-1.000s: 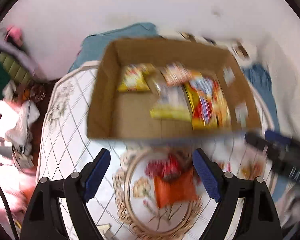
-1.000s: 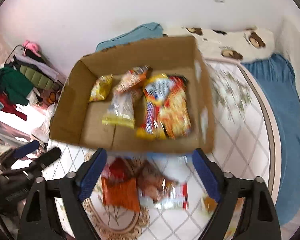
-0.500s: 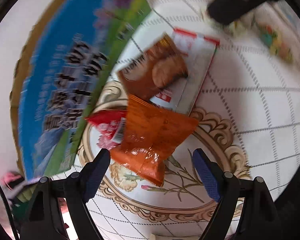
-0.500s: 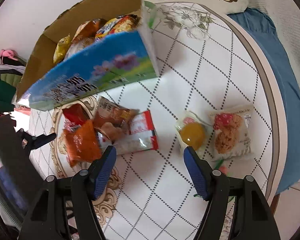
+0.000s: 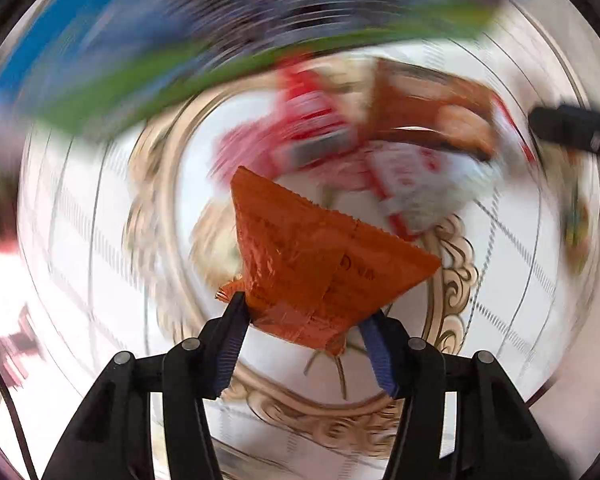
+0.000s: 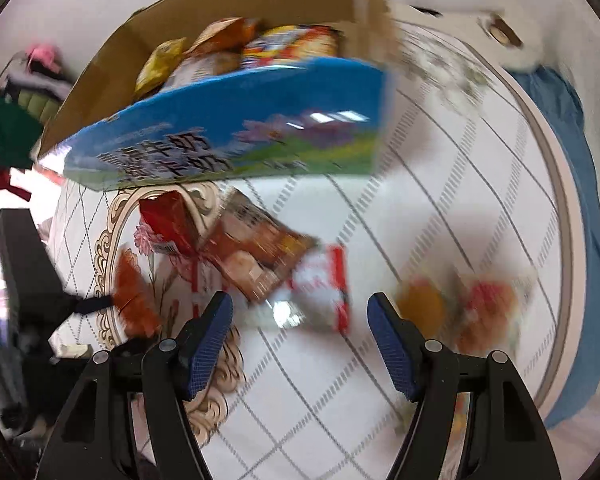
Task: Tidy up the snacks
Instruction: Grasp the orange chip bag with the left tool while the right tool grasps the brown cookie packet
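My left gripper [image 5: 304,312] is shut on an orange snack packet [image 5: 320,264] and holds it above the round white table [image 5: 512,264]; the packet also shows in the right wrist view [image 6: 134,300]. The view is blurred by motion. My right gripper [image 6: 300,312] is open and empty, just above a red-and-white packet [image 6: 324,288] and a brown biscuit packet [image 6: 260,248]. A red packet [image 6: 168,224] lies beside them. The cardboard box [image 6: 228,136] with a blue printed side stands behind, with several snacks inside.
A yellow-orange wrapped snack [image 6: 420,304] and a red cookie packet [image 6: 488,312] lie right of my right gripper. A blue cloth [image 6: 580,208] hangs off the table's right edge. Clothes [image 6: 4,132] lie at the far left.
My left gripper has closed on the orange packet and lifted it, with the camera swinging. My right gripper has moved lower and closer to the red-and-white packet, staying open.
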